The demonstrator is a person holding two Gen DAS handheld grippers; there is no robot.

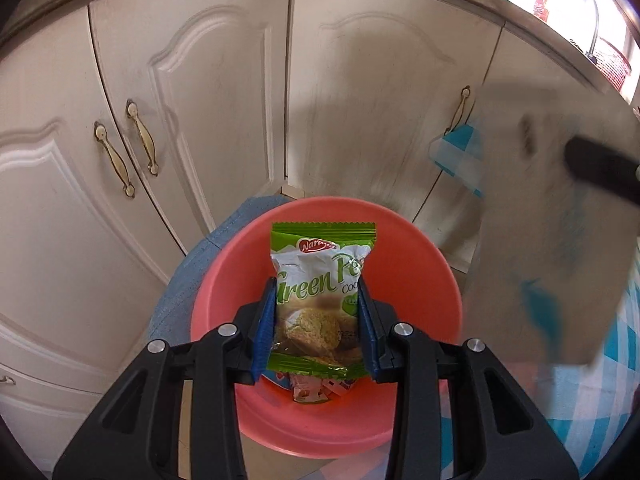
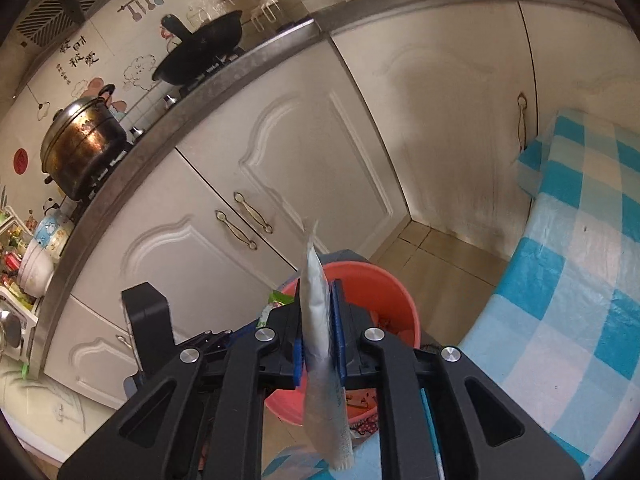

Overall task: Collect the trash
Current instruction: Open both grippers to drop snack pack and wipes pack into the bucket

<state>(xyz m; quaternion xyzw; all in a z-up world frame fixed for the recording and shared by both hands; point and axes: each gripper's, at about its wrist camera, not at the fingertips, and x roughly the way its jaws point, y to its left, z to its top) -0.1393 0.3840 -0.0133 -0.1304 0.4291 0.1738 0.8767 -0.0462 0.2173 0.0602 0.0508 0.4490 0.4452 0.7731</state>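
Note:
My left gripper (image 1: 318, 285) is shut on a green pea cookie packet (image 1: 320, 280), held upright just above the open mouth of a red bin (image 1: 420, 280). Crumpled wrappers (image 1: 316, 392) lie at the bin's bottom. In the right wrist view my right gripper (image 2: 318, 284) has its blue pads against a white foil packet (image 2: 320, 320), edge-on and upright, over the near rim of the red bin (image 2: 384, 292). In the left wrist view that packet shows as a blurred grey sheet (image 1: 540, 220) at the right. The left gripper's body (image 2: 148, 320) stands left of the bin.
White cabinet doors (image 1: 200, 120) rise close behind the bin on two sides. A table with a blue checked cloth (image 2: 580, 280) stands to the right. A blue-grey mat (image 1: 188, 280) lies under the bin. Pots (image 2: 80, 148) sit on the counter above.

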